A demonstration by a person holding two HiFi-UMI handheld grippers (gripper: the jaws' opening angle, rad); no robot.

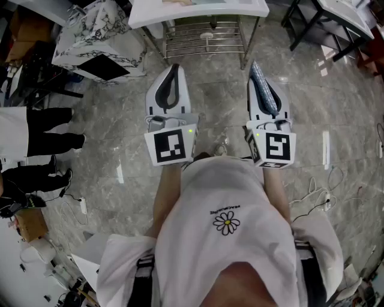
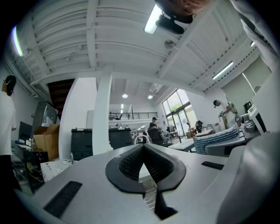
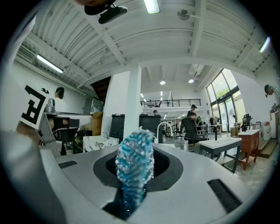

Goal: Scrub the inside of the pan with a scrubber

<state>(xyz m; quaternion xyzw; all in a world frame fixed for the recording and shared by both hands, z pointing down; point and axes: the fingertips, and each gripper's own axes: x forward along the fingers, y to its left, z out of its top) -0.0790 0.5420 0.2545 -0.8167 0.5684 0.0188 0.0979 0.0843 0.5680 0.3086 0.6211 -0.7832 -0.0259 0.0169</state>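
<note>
1. Gripping a blue-and-silver scrubber [image 3: 134, 162] with the right gripper [image 3: 138, 131], jaws closed on its lower part, its top poking out past the tips.
2. Holding the left gripper [image 2: 143, 146] fully closed, pads meeting at the tips, nothing between them.
3. Pointing both roughly level, side by side yet apart, out in front of a white shirt [image 1: 227, 223] with a daisy print.
4. Standing over a glossy grey marbled floor [image 1: 228, 108], streaked with pale reflections.
5. Facing a white table [image 1: 198, 9] at the top of the head view, with a wire rack [image 1: 204, 39] beneath it.
6. Left of that, a marble-patterned box [image 1: 99, 30]; further left, legs [image 1: 36, 138] in dark trousers.
7. To the right on the floor, loose cables [image 1: 318, 192].
8. Looking through the gripper views into a big hall: a white beamed ceiling [image 2: 87, 43] with a strip light [image 2: 153, 19], a white pillar [image 3: 131, 105], tall windows [image 2: 177, 111] at the right, a balcony rail [image 3: 168, 103] at the back, and a person [image 3: 191, 122] in dark clothes among desks.
</note>
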